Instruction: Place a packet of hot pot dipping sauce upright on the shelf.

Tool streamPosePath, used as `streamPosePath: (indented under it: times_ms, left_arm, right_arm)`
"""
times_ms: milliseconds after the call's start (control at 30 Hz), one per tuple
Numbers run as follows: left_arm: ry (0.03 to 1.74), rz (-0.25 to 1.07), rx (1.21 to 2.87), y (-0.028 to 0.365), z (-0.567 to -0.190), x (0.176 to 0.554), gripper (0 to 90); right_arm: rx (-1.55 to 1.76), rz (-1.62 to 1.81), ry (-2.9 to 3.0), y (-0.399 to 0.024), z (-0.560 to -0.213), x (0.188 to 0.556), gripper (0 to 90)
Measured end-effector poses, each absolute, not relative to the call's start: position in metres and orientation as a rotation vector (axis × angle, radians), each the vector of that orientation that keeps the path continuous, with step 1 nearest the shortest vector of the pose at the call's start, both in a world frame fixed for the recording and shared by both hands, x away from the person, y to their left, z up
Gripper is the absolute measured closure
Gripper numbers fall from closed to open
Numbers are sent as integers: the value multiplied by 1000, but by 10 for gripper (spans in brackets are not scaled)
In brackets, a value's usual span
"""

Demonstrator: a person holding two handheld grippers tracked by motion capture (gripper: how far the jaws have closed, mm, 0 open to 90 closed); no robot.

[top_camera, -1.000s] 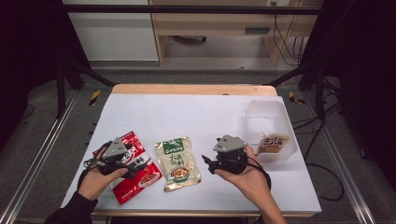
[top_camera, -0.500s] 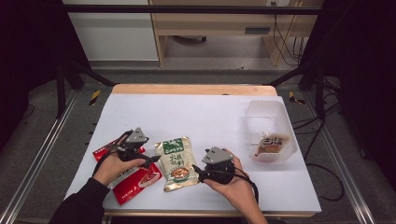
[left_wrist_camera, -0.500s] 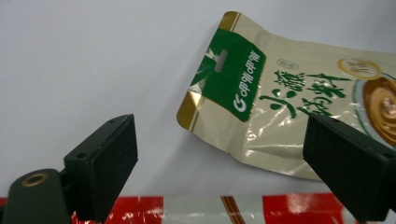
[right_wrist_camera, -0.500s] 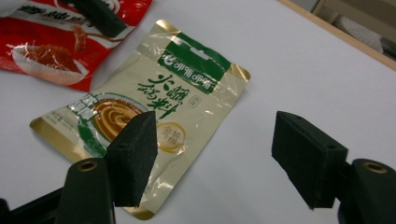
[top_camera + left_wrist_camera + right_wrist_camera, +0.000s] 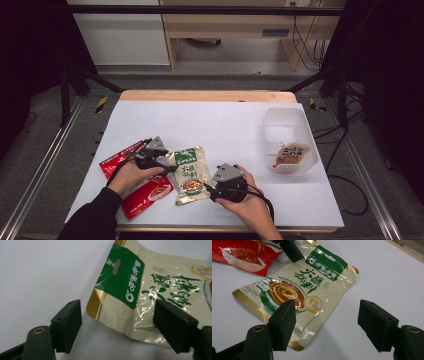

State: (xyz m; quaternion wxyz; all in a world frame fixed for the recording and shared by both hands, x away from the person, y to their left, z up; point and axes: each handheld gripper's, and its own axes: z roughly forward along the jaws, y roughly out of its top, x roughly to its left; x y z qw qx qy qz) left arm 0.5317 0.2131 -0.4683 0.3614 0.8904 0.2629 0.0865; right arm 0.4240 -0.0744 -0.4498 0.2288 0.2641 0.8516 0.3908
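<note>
My left tongs (image 5: 117, 327) have just been closing, a corner of the gold-and-green sauce pouch (image 5: 191, 171) between the jaws, unpinched. My right tongs (image 5: 327, 325) gape at its lower edge. It lies flat on the worktop (image 5: 225, 125).

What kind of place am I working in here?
Probably a lab recording bench, not a kitchen: a white-topped table framed by black struts, loose cables on the floor behind, and a clear plastic bin for snack packets.
</note>
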Motion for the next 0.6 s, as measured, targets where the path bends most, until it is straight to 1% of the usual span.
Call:
streamPosePath:
  times_ms: [100,233,333,400,600]
  left_arm:
    - [663,209,2279,213,-465,529,274]
    - [666,167,2229,216,-455,522,373]
    - [639,122,2233,215,-450,516,436]
    - [620,103,2249,213,-449,513,463]
    - [621,166,2309,204,-456,513,519]
  right_arm:
    - [723,1074,2346,-75,-450,423,311]
    - [727,1078,2342,-76,-450,424,311]
    - [729,1076,2348,-77,-450,425,311]
    - [728,1072,2354,-76,-451,425,311]
    - [714,1064,2366,-75,-452,425,311]
